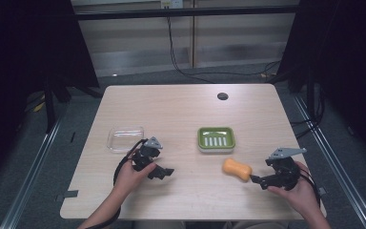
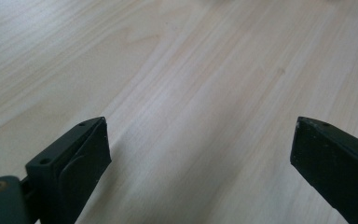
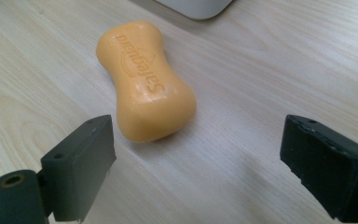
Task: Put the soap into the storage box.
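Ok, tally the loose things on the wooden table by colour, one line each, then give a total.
Orange: 1, the waisted orange soap bar
Green: 1, the square green soap dish with a white slotted insert
Clear: 1, the clear plastic lid-like tray
Total: 3

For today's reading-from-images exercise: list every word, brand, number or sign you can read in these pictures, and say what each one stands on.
"Safeguard": embossed on the top face of the orange soap bar, seen upside down in the right gripper view.
In the high view the soap is too small for the word to be read.
No other text, number or sign is legible, including on the green soap dish and the clear lid.
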Action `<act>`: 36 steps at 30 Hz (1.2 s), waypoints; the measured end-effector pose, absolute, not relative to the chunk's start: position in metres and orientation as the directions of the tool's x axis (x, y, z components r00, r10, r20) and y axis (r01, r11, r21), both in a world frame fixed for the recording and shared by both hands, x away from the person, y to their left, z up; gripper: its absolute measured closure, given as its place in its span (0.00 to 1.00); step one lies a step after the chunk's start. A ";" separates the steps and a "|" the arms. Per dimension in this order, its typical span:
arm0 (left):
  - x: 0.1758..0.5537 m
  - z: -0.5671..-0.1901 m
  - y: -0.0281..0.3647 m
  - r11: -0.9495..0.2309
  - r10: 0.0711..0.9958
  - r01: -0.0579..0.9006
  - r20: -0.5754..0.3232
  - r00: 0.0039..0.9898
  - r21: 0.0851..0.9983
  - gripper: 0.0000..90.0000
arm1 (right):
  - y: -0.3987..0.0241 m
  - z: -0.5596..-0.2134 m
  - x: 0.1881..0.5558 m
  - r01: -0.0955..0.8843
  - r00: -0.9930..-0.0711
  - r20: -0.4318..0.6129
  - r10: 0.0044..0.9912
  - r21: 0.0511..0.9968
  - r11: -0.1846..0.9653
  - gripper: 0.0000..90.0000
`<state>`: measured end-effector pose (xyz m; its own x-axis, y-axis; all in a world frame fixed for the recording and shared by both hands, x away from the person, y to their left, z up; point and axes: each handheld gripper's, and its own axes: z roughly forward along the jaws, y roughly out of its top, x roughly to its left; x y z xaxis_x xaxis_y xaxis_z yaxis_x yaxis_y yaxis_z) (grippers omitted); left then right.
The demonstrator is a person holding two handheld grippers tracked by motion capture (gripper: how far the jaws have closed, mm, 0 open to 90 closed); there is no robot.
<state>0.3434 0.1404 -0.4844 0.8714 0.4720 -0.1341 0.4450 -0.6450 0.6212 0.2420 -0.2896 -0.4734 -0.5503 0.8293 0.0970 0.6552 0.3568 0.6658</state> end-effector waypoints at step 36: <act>0.342 -0.480 0.155 -0.676 0.480 0.466 -0.139 0.866 0.571 0.05 | -0.227 -0.460 0.296 0.624 -0.736 0.045 0.675 0.434 0.650 0.31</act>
<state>0.3422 0.1551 -0.4799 0.8662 0.4800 -0.1389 0.4660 -0.6755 0.5714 0.2957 -0.2266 -0.4602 -0.7360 0.6755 0.0452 0.6235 0.6503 0.4339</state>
